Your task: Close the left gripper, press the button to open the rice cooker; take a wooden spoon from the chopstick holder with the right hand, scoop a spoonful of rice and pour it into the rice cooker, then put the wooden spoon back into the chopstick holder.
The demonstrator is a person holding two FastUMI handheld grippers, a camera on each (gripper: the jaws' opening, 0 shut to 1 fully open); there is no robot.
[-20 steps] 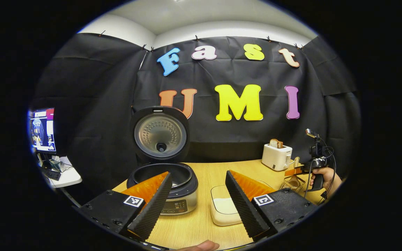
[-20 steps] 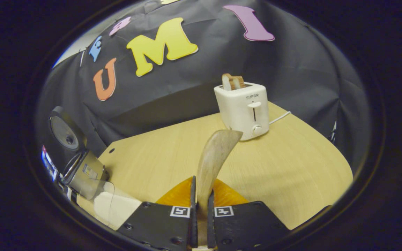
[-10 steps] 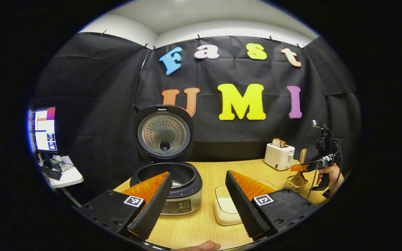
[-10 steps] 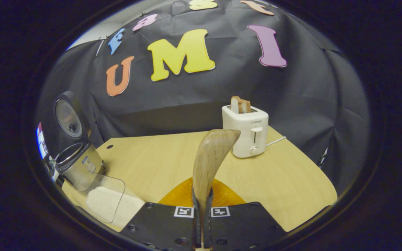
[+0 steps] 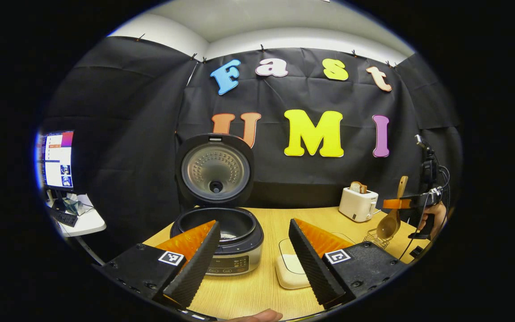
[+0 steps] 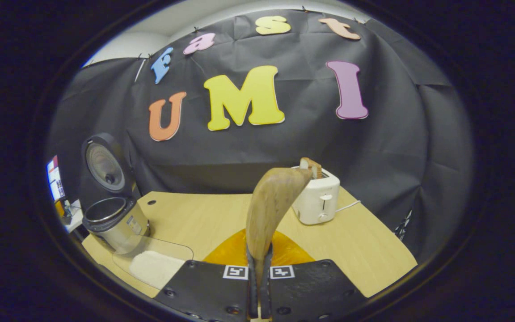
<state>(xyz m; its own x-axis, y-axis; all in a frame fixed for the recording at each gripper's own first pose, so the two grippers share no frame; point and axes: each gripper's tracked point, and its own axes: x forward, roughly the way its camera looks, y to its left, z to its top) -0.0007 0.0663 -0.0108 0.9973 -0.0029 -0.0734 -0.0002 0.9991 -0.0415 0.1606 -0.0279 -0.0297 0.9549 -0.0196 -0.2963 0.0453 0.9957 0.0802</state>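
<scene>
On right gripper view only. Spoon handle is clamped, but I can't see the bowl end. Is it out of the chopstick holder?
Observer: In the left gripper view the wooden spoon hangs bowl-down from the right gripper. Its bowl is at the top edge of the wire chopstick holder; I cannot tell whether it is fully clear.
Operator: Left gripper state?
Observer: The left gripper is open, fingers wide apart, facing the open rice cooker.
Operator: Where is the rice relative to the holder?
Observer: The rice container sits on the table between the rice cooker and the chopstick holder, partly behind one of the left gripper's fingers.
</scene>
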